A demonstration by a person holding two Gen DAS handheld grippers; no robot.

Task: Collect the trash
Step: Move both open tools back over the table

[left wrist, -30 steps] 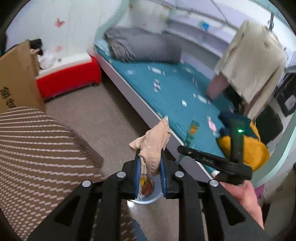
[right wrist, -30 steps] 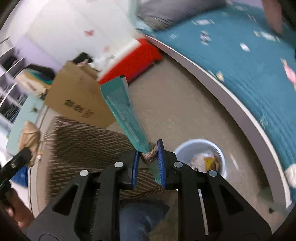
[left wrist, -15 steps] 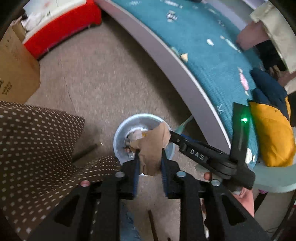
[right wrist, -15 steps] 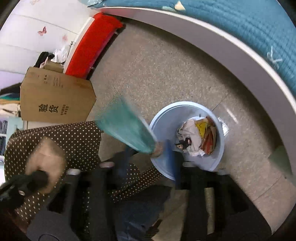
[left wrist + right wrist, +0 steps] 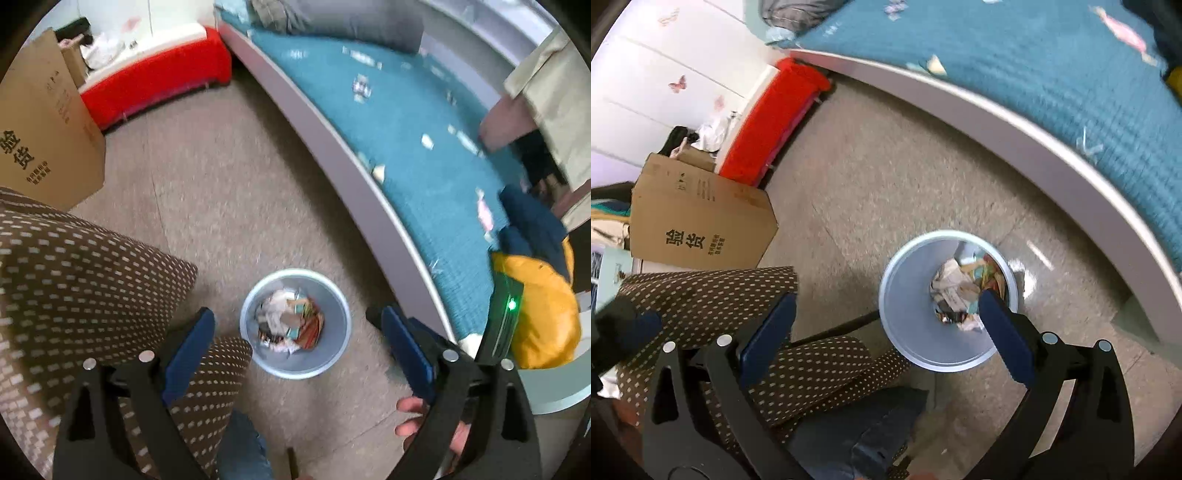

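A small grey-blue trash bin [image 5: 334, 354] stands on the floor beside the bed, holding crumpled paper and wrappers [image 5: 290, 323]. My left gripper [image 5: 295, 321] is open and empty, straight above the bin. My right gripper [image 5: 886, 299] is open and empty too, above the bin's [image 5: 908, 339] left rim; the trash [image 5: 960, 288] lies inside it. In the left wrist view the right gripper's body with a green light [image 5: 511, 305] shows at the right.
A bed with a teal cover [image 5: 424, 140] and white edge runs along the right. A cardboard box [image 5: 40, 133] and a red bench [image 5: 155, 85] stand at the back left. A brown dotted cloth [image 5: 81, 280] lies close on the left. Yellow and blue clothing [image 5: 543, 314] sits on the bed.
Both grippers have opened over the bin. The beige crumpled paper has left my left gripper and the teal wrapper has left my right one; both are gone from the fingers.
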